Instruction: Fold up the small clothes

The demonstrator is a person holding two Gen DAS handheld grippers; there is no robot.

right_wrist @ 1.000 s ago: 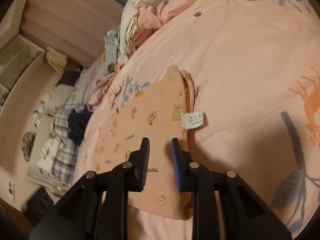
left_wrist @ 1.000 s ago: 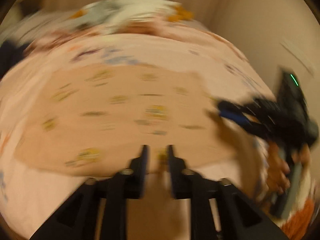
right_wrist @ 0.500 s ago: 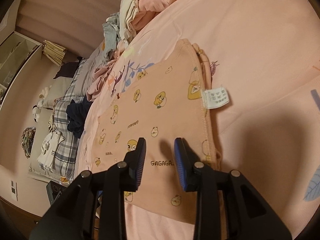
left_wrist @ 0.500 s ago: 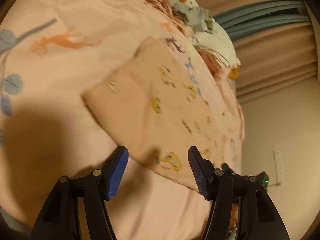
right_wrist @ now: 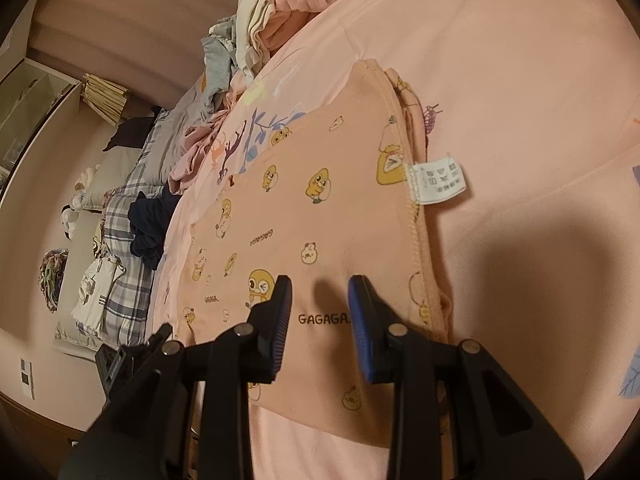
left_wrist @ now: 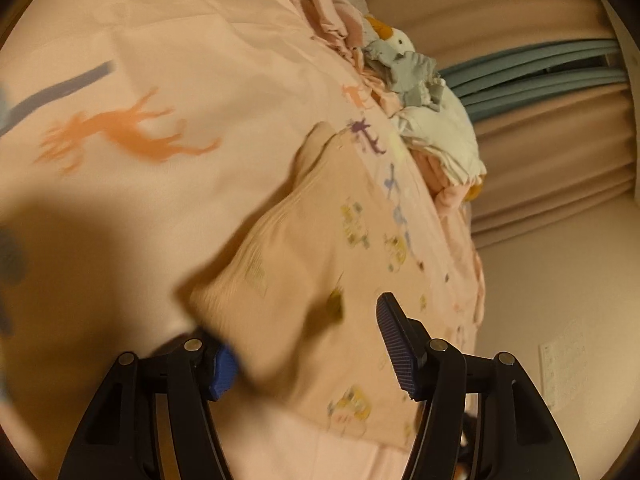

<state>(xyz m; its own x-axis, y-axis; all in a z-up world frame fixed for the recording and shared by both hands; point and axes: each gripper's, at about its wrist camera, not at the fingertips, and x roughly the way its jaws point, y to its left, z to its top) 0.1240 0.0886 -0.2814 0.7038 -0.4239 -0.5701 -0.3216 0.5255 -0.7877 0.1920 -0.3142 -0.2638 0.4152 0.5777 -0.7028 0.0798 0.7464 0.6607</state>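
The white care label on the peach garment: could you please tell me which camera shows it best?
The right wrist view: the care label is sharp there, sticking out from the peach garment at its stitched edge. The left wrist view shows the same garment blurred, and no label can be made out.

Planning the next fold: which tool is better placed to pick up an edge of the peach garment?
Left, probably. The left tool straddles the garment's corner, open. The right tool hovers over the flat middle, with no edge between its fingers.
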